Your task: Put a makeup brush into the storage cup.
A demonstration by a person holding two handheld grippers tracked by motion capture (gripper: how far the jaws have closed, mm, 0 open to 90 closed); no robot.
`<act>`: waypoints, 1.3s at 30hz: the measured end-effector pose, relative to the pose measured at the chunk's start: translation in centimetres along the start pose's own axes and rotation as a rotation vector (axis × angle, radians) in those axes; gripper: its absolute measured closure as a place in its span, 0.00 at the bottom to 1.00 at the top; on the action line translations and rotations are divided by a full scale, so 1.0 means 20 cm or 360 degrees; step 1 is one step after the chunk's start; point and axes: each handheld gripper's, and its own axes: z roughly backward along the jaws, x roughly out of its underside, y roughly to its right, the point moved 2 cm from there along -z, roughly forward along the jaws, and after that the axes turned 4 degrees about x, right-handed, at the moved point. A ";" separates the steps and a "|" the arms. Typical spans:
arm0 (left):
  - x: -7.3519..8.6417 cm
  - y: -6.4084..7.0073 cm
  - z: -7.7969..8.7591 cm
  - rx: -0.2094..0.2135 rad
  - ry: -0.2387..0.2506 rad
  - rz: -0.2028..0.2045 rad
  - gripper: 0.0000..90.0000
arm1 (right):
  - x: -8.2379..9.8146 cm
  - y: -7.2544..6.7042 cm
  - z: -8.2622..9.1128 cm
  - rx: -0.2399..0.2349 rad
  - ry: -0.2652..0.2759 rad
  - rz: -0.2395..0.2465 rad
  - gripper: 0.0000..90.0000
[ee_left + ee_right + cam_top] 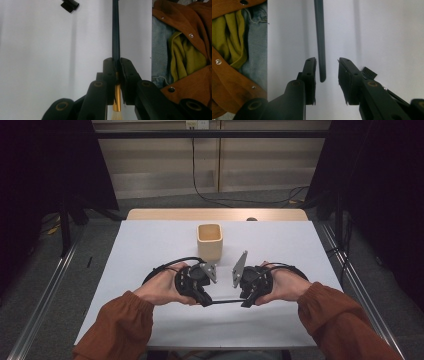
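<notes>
Paintbrush (115, 37) lies level between the two hand-held grippers, in front of the wooden cup (209, 240) on the person's side and well apart from it. In the high view it reads as a thin dark line (225, 301) just above the white table (150, 240).

Left hand-held gripper (207, 301): jaws together, clamped on the paintbrush near its gold ferrule (116, 97). Pale bristles (115, 116) show below the ferrule, at the bottom edge of the left gripper view. The dark handle runs straight away from the jaws.

Right hand-held gripper (244, 303): jaws apart, one on either side of the handle's free end (322, 75). The end sits closer to the jaw at the left of the right gripper view. A gap shows on both sides, so the pads do not press on it. No earlier look to compare.

Both grippers sit side by side, nearer the person than the cup, jaws turned toward each other. Grey three-cornered plates on top lean toward the cup. A hand (160, 287) wraps each gripper body; rust-brown sleeves (117, 325) come in from the near table edge.

The cup stands upright at the table's middle, open mouth up.
</notes>
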 end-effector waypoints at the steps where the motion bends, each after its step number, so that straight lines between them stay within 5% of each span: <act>1: 0.00 0.00 0.00 -0.0003 0.0000 -0.0005 0.93 | 0.00 0.00 0.00 -0.0009 -0.0012 -0.0012 0.79; 20: 0.00 -0.01 -0.02 0.0009 -0.0028 -0.0011 0.93 | -0.01 -0.01 -0.03 -0.0058 0.0025 0.0004 0.94; 39: 0.00 -0.02 -0.01 -0.0002 0.0000 -0.0033 0.93 | 0.00 0.00 -0.04 -0.0075 0.0044 0.0027 0.96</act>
